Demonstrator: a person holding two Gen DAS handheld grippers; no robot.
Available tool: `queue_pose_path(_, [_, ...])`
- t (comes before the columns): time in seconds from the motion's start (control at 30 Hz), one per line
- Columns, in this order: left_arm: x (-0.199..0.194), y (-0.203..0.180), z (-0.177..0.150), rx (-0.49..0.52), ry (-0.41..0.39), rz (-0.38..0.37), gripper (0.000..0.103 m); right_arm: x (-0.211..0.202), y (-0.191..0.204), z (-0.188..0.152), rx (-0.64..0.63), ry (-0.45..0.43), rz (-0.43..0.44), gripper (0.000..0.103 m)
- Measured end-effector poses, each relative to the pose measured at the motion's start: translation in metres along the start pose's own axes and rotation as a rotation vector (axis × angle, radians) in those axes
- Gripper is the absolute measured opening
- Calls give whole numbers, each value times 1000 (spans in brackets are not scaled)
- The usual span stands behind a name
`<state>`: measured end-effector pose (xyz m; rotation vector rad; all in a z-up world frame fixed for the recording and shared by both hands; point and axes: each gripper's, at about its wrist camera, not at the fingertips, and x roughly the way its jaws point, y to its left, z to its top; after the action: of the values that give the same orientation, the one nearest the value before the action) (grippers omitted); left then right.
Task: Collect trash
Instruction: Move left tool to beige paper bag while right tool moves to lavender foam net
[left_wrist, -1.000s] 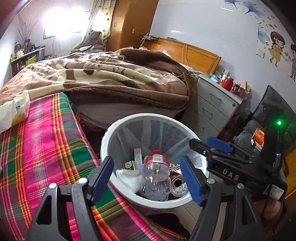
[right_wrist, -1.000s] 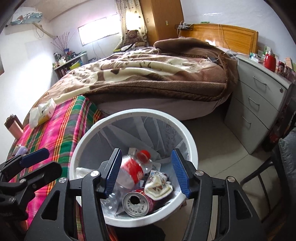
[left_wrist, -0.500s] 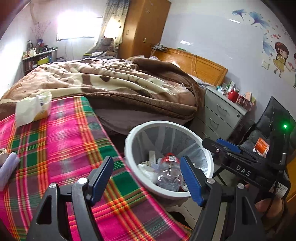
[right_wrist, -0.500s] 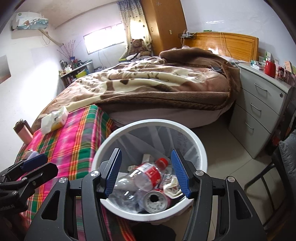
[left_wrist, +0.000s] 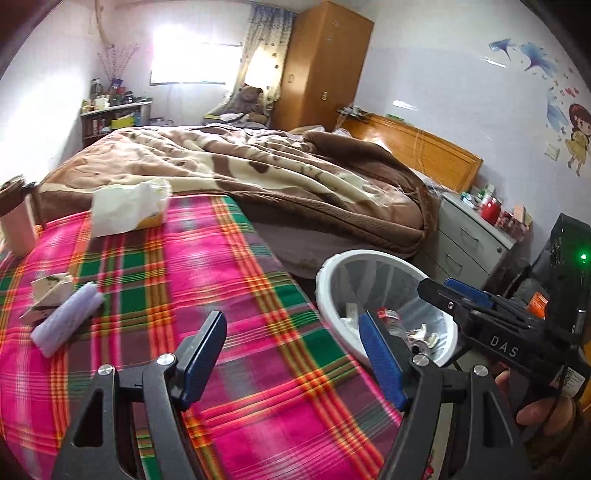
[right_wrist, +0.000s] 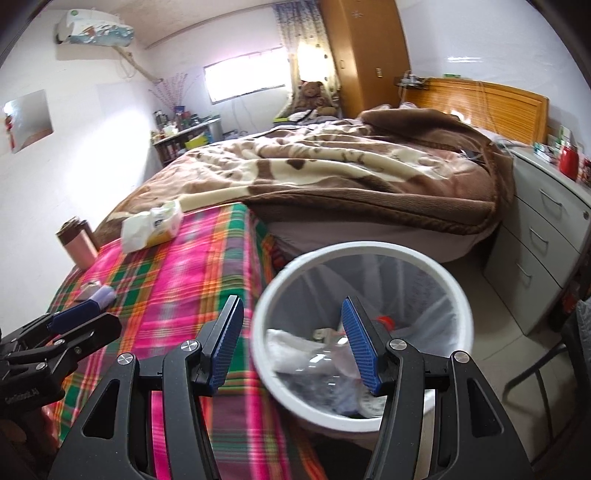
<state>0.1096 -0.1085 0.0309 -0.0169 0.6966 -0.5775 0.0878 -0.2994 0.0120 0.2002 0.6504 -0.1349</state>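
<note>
Bedroom, plaid cloth, white bin beside it

Bedroom with a brown blanket (left_wrist: 258, 173) heaped over the bed, wooden headboard (left_wrist: 424, 151) behind, grey drawers (right_wrist: 546, 236) off to the bin's far side. Nearer, a pink-and-green plaid cloth (left_wrist: 207, 295) spread flat, with the white trash bin (right_wrist: 369, 251) standing on the floor just beside its edge, below the blanket's hem. Inside the bin: a clear plastic bottle (right_wrist: 332, 360) with a red cap, white crumpled paper (right_wrist: 284, 347), other scraps too blurred to name.

On the cloth, well apart from the bin: a lilac roll (left_wrist: 66, 323) touching a small torn carton (left_wrist: 50, 293), a tissue pack (left_wrist: 127, 208) near the blanket, a pink tumbler (left_wrist: 16, 225) at the far corner.

Left gripper (left_wrist: 291, 358) above the cloth just beside the bin, blue pads spread wide, holding nothing. Right gripper (right_wrist: 291, 347) over the bin's near rim, one finger above the cloth and one over the bin's mouth, likewise parted and empty
</note>
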Motion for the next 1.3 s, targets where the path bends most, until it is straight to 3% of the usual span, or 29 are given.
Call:
queue_pose_path(0.83, [-50,157,-18,-144,-48,230,76,41,122,-14,-134,58,179,57])
queue_pose_path(1.3, [-44,226,-20,-182,3,265,76,85,186,-21,-174,163,281,57])
